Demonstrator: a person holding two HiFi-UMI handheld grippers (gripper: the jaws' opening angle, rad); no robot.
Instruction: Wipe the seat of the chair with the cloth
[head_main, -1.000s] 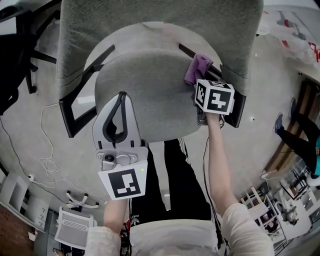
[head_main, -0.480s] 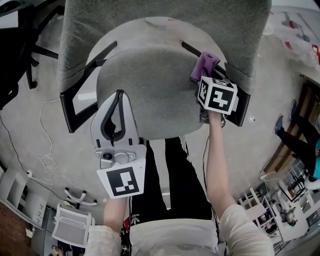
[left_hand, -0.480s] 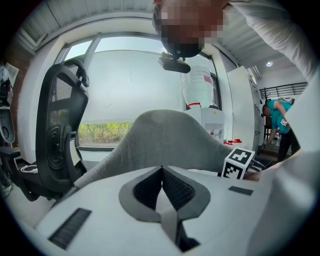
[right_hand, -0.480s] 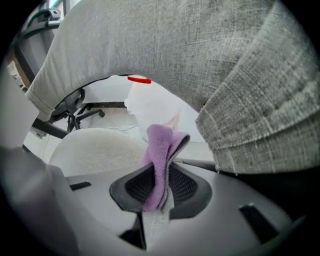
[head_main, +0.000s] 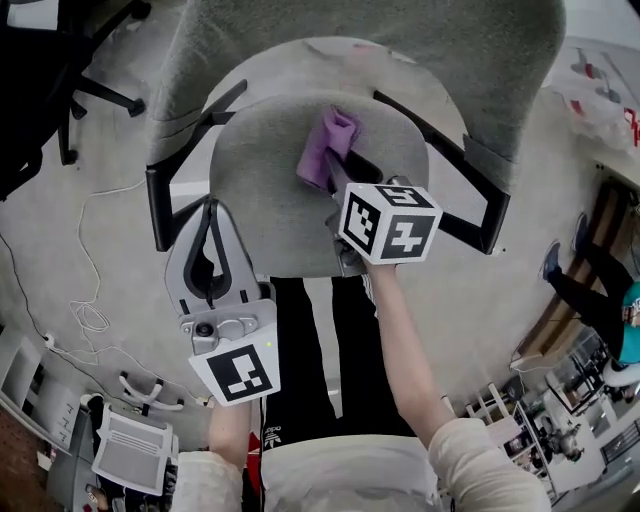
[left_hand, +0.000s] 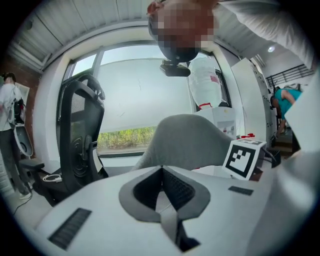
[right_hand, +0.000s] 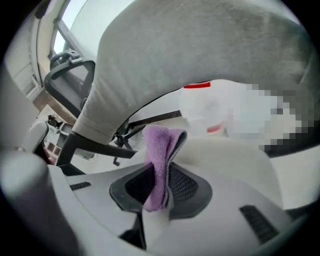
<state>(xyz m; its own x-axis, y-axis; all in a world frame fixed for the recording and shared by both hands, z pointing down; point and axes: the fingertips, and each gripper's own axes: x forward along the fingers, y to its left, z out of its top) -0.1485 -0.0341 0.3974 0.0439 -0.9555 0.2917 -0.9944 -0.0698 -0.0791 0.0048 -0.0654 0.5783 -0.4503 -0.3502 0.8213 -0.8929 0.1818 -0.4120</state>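
The grey chair seat fills the middle of the head view, with its backrest beyond it. My right gripper is shut on a purple cloth that lies on the seat near its middle. In the right gripper view the cloth stands folded between the shut jaws of the right gripper. My left gripper hangs over the seat's front left edge, jaws together and holding nothing. The left gripper points at the grey backrest in its own view.
Black armrests flank the seat. A black office chair stands at the far left, and a loose cable lies on the floor. Another chair's white base sits lower left. The person's legs are against the seat's front.
My right gripper has dragged the purple cloth from the seat's right rear edge leftward to the middle. The left gripper has drifted slightly left and toward me.
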